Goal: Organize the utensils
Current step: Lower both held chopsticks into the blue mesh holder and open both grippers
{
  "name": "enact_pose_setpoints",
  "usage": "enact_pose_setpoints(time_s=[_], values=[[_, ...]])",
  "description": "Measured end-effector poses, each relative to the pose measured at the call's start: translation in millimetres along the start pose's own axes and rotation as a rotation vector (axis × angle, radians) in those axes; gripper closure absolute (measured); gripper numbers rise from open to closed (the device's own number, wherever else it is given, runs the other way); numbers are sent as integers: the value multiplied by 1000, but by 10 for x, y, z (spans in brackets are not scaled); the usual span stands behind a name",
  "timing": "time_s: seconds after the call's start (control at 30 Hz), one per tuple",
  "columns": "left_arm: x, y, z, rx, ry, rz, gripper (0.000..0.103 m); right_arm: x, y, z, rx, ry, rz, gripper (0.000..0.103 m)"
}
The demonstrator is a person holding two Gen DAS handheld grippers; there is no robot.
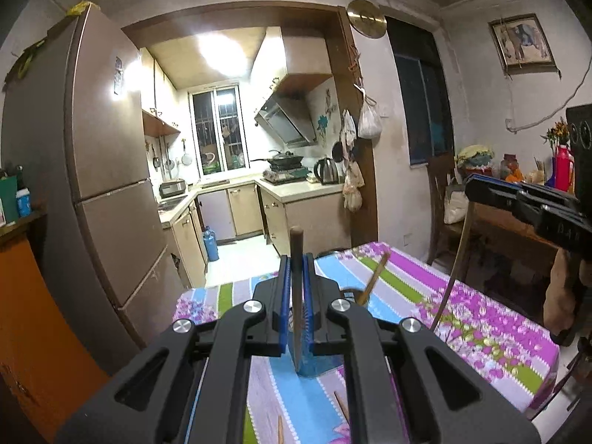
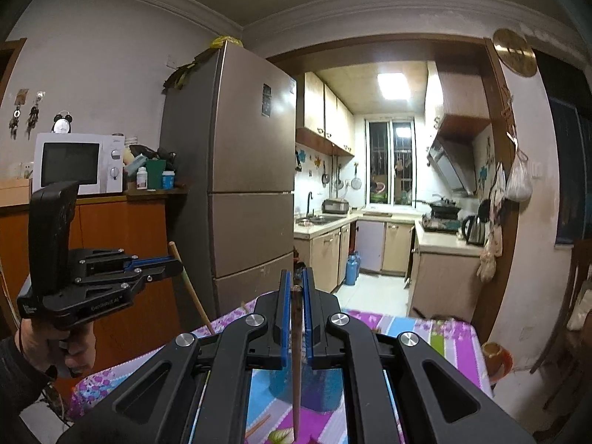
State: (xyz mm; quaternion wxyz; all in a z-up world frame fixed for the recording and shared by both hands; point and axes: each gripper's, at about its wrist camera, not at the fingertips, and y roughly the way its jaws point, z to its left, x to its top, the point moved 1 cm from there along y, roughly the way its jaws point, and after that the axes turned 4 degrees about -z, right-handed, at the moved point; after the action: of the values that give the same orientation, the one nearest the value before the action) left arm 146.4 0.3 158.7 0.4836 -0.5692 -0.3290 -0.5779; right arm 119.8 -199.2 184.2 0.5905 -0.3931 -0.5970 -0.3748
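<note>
Fridge (image 2: 236,170): tall, brown, three doors, left of the kitchen doorway.
Microwave (image 2: 77,162): white, on an orange wooden cabinet (image 2: 122,259), bottles and a green box beside it.
Kettle (image 1: 326,171): steel, on the kitchen counter near the stove (image 1: 285,175).
Gas cylinder (image 1: 211,243): blue, on the kitchen floor.
Range hood (image 1: 285,120): slanted, above the stove.
Framed picture (image 1: 523,42): tilted on the right wall.
Thermos (image 1: 562,166): red, on a side table.

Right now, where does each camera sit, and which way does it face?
Left wrist: on the left gripper, facing the kitchen; jaws shut on a thin brown chopstick; the right gripper shows at right.
Right wrist: on that right gripper, same direction; the left one and a hand at left.
Shared: tall brown fridge, floral tablecloth.
</note>
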Motion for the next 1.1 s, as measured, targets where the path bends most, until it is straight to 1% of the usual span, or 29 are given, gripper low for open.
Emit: enact_pose_setpoints(time_s=[0.13,0.23,0.37,0.47,0.6,0.8,0.9,1.1], values=[[239,39,88,2,-21,-23,98,252,101,-68,-16,-16,-37,96],[447,88,198,3,-55,-49,98,464,200,-141,-26,-20,-70,96],[598,226,293,0,-88,-65,98,672,375,-229,-37,-23,-103,96],[624,446,298,-3,-95,-53,98,731,588,-287,-44,-30,-105,96],[538,732,278,-14,-93,-18,98,642,917,-346,-47,-23,-72,96],[291,1092,277,-30,-91,49,98,311,1354,-472,-52,6,0,96],[175,1228,280,-32,-86,77,98,143,1516,-541,-53,21,32,96],[3,1438,309,-44,-90,129,98,-60,1703,-571,-40,35,78,95]])
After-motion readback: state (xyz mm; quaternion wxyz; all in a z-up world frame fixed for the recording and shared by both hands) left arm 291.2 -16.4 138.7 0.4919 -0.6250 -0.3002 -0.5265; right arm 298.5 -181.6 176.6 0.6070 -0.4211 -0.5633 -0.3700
